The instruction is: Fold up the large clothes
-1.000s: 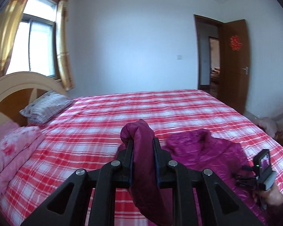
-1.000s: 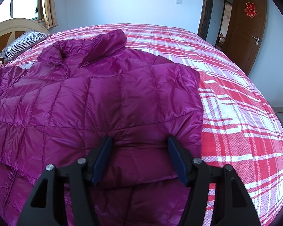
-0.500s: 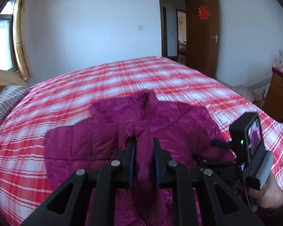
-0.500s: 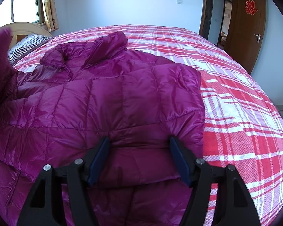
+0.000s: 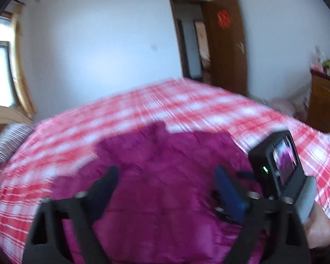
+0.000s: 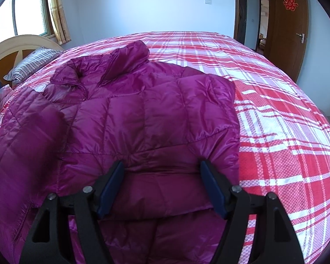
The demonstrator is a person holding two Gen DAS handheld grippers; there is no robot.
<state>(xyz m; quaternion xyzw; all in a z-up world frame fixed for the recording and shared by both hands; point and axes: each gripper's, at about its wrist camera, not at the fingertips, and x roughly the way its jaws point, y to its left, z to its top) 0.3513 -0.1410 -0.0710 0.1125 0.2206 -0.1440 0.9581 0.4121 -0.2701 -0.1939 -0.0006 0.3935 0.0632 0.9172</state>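
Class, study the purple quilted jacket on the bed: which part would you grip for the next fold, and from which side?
Probably the jacket's near hem, approached from the bed's near edge. That hem is a free, layered edge lying between the right claw's open jaws, while the collar lies far across.

Plaid bed [image 6: 275,114] under magenta jacket [image 6: 143,114]

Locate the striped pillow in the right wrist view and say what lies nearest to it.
The blue-and-white striped pillow lies at the left of the right wrist view, against the curved wooden headboard below the window, just beyond the purple quilted jacket.
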